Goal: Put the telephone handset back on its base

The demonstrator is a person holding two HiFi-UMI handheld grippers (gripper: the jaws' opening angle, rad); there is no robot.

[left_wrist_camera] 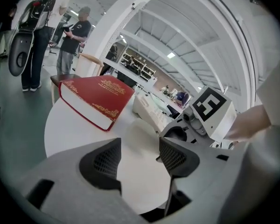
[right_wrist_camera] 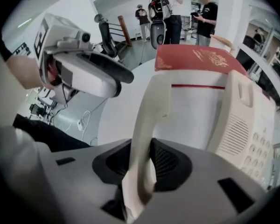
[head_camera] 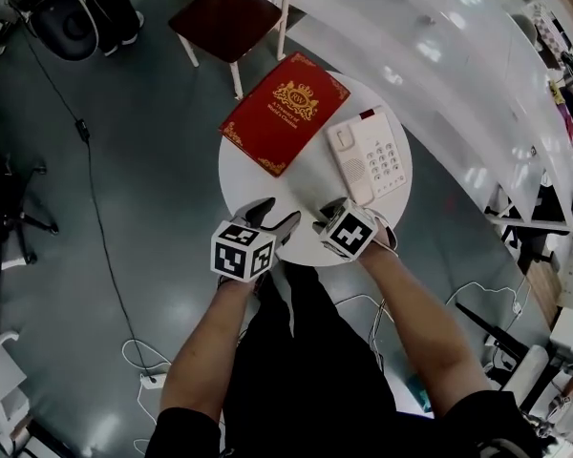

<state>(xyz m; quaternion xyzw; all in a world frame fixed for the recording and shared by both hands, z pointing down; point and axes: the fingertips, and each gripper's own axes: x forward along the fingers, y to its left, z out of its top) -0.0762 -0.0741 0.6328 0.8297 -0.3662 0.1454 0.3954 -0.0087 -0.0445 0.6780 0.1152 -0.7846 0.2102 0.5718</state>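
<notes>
One view, right gripper view, shows handset (right_wrist_camera: 146, 125) clamped.

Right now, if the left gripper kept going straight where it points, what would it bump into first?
Probably the bare white table: the left gripper, open and empty, aims down at it, short of the red book and telephone base.

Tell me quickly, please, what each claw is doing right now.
Left claw: open, nothing between its jaws.
Right claw: closed on the telephone handset.
</notes>
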